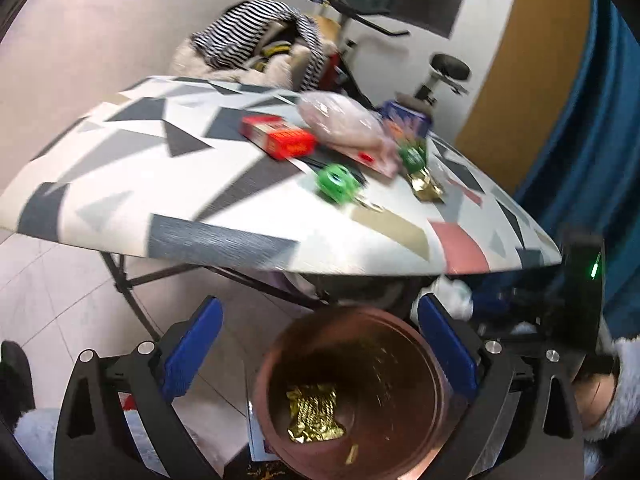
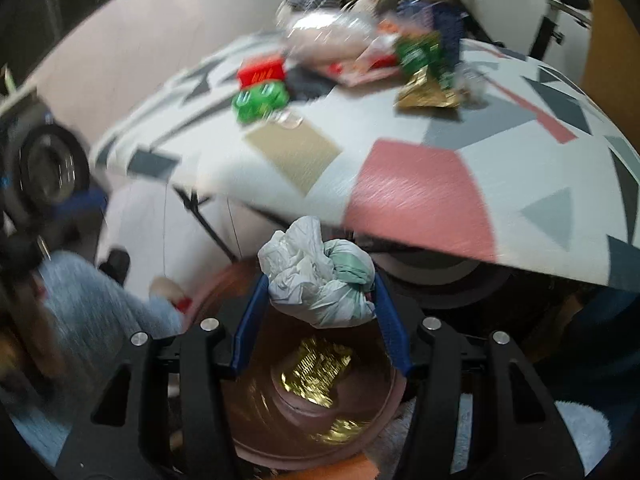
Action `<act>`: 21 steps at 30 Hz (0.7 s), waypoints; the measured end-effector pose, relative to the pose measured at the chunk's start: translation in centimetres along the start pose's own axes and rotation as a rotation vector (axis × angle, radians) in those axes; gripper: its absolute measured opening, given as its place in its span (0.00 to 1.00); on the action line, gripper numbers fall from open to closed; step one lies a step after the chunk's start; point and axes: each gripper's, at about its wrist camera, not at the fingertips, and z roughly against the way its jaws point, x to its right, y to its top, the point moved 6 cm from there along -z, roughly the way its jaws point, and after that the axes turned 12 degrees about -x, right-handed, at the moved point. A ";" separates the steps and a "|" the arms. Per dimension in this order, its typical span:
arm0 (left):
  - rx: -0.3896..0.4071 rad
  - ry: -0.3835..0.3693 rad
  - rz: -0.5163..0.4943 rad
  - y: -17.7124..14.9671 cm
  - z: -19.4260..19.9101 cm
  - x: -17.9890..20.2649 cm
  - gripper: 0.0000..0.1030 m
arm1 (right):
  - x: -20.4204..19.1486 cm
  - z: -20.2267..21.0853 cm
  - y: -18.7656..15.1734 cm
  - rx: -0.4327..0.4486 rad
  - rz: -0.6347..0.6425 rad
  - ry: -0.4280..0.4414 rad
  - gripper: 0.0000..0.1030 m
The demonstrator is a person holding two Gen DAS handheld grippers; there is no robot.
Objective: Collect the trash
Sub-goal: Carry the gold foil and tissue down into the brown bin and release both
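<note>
A copper-brown trash bin (image 1: 360, 392) stands on the floor below the table edge, with a gold foil wrapper (image 1: 316, 412) inside. My left gripper (image 1: 320, 348) is open and empty, its blue fingers either side of the bin's mouth. My right gripper (image 2: 320, 312) is shut on a crumpled white and pale green wad of paper (image 2: 320, 276), held just above the bin (image 2: 312, 400); the wad also shows in the left wrist view (image 1: 452, 292). On the patterned table (image 1: 160, 184) lie a gold wrapper (image 1: 426, 186), a green wrapper (image 1: 412, 156) and a green item (image 1: 338, 182).
A red box (image 1: 278, 138), a clear plastic bag (image 1: 344, 124) and a blue box (image 1: 408, 118) also lie on the table. A chair piled with striped clothing (image 1: 256, 36) stands behind it. An exercise bike (image 1: 444, 72) and a blue curtain (image 1: 592, 152) are at the right.
</note>
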 end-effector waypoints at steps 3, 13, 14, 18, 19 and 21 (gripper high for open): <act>0.010 0.027 0.026 0.3 0.1 -0.8 0.93 | -0.8 -1.4 -0.3 -0.059 0.041 -0.030 0.53; 0.006 0.057 0.061 -0.1 0.0 -2.4 0.93 | -0.7 -2.4 -0.5 -0.098 0.046 -0.041 0.54; 0.006 0.062 0.062 -0.1 0.0 -2.5 0.93 | -0.6 -2.5 -0.6 -0.102 0.044 -0.045 0.54; 0.006 0.072 0.078 -0.1 -0.1 -2.8 0.93 | -0.6 -2.4 -0.3 -0.088 0.027 -0.055 0.80; 0.005 0.071 0.081 -0.1 -0.1 -2.9 0.93 | -0.5 -2.3 -0.3 -0.083 0.021 -0.051 0.83; 0.004 0.072 0.082 -0.1 -0.1 -2.9 0.93 | -0.3 -2.3 -0.3 -0.083 0.012 -0.044 0.90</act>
